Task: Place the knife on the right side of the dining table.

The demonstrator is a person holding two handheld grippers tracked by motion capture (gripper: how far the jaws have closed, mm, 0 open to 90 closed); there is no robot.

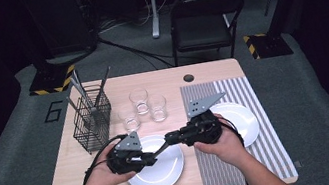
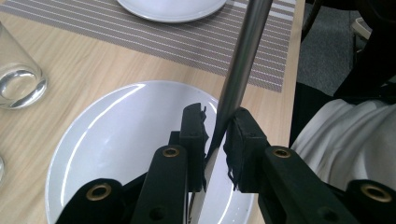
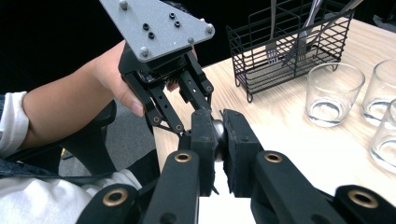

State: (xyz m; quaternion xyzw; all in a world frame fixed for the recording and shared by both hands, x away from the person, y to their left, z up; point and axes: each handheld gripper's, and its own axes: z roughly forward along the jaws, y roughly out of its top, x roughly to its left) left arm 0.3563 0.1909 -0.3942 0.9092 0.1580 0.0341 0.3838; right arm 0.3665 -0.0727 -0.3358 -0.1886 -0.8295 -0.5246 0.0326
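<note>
A steel knife is held level between both grippers above the near white plate. My left gripper is shut on it where the handle meets the blade, over the plate. My right gripper is shut on the rounded handle end, facing the left gripper closely. From above, the left gripper and right gripper nearly meet tip to tip, with the knife bridging them.
A second white plate lies on the striped placemat at the right. Three empty glasses stand mid-table. A black wire cutlery basket with several utensils stands at the left. A chair is beyond the table.
</note>
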